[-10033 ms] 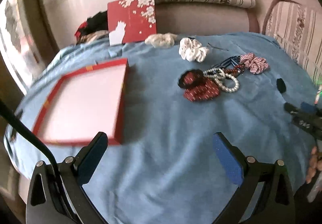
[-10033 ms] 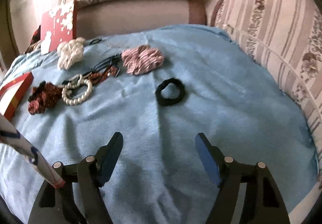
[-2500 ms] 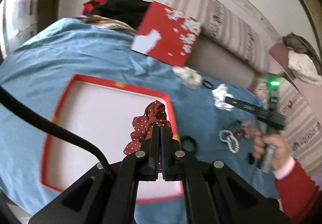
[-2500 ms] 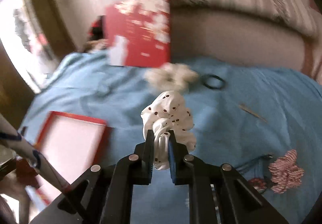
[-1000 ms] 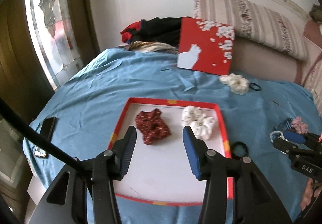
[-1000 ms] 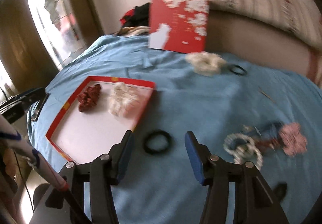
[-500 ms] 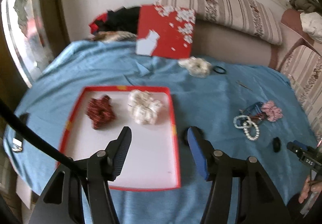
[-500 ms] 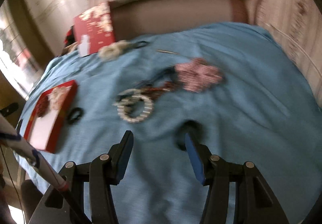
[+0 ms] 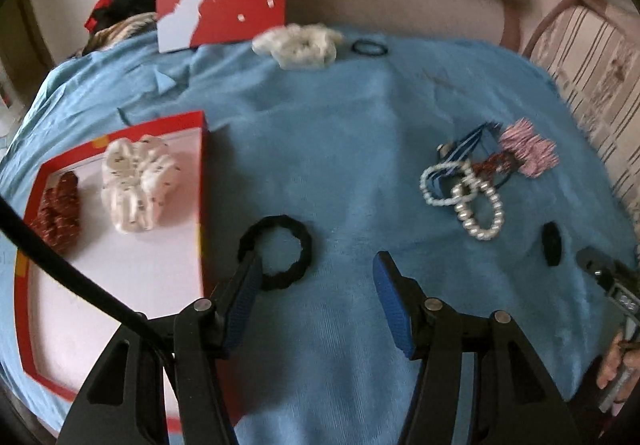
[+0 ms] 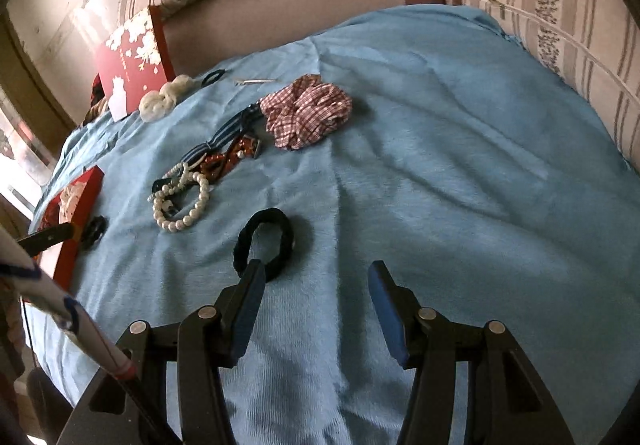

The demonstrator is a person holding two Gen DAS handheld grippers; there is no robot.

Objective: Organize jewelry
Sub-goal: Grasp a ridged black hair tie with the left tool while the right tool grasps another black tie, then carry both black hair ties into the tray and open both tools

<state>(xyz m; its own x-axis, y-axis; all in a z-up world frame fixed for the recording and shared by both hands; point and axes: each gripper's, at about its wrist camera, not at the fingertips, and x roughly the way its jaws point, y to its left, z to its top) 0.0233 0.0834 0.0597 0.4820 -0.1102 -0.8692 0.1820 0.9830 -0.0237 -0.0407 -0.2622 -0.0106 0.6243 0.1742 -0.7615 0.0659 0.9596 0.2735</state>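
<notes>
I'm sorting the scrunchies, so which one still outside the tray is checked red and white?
The gingham scrunchie beside the striped band, above the pearl bracelets. The other loose one, the cream scrunchie, is plain and lies by the red lid.

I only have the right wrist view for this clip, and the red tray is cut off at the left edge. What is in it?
Observer: Two scrunchies lie side by side in the red tray: a white dotted scrunchie and a dark red scrunchie.
Operator: Has the left gripper got hold of the black hair tie next to that tray?
Observer: No. The left gripper is open and empty. The black hair tie lies flat on the blue cloth, outside the tray's right wall.
</notes>
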